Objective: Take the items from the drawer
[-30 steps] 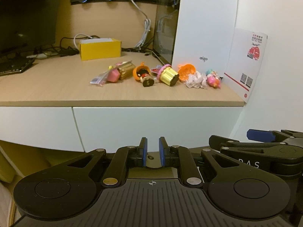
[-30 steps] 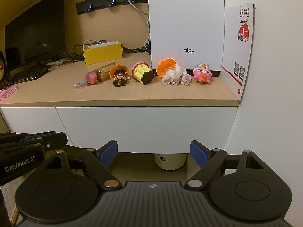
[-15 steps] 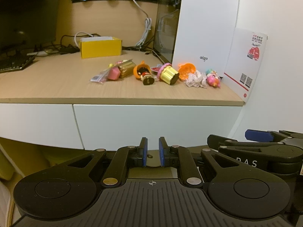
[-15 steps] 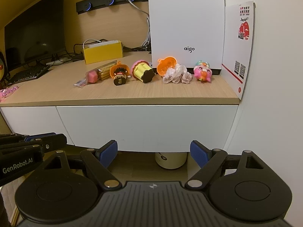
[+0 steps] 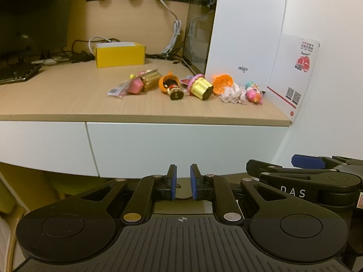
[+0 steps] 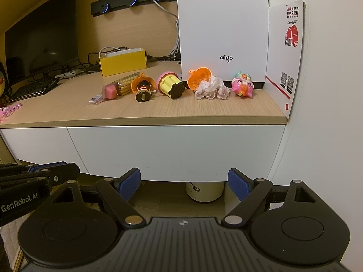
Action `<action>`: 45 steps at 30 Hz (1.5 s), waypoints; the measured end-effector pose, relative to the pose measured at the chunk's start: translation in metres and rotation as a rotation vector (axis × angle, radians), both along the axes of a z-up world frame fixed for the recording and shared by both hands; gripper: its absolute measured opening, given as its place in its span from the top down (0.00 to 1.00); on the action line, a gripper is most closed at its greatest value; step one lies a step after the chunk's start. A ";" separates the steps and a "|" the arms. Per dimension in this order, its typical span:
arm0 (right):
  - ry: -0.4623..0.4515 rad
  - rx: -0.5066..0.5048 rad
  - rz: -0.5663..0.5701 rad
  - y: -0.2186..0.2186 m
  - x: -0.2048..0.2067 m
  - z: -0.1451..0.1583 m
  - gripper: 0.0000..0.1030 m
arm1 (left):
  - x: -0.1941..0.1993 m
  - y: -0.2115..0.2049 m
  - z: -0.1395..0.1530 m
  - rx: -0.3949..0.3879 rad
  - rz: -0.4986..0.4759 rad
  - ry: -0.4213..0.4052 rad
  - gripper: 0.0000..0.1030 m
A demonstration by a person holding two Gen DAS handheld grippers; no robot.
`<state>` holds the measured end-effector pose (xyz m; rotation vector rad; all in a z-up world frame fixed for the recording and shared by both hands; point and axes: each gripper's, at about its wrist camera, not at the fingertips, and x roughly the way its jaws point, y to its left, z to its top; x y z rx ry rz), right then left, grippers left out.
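Drawer (image 6: 174, 149) — white front, shut flush under the wooden surface (image 6: 158, 113), centre of the right wrist frame. Above it, lined up along the middle of both frames: pink packet (image 6: 109, 91), orange figure (image 6: 143, 88), yellow cupcake toy (image 6: 170, 85), orange shell (image 6: 199, 78) touching crumpled wrap (image 6: 211, 88), pink owl toy (image 6: 242, 87). Probably set in a row for easy reach, likely already lifted out. Left tool (image 5: 182, 182), bottom centre: pads nearly together, a narrow gap, nothing between. Right tool (image 6: 184, 182): pads wide apart, empty, touching nothing — held low before the drawer front, seemingly ready to pull.
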<state>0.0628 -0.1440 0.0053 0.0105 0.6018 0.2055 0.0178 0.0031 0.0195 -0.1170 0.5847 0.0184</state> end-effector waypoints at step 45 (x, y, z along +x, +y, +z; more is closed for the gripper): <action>0.002 0.009 -0.023 0.008 -0.006 0.000 0.16 | 0.000 -0.002 0.002 0.016 -0.021 -0.006 0.85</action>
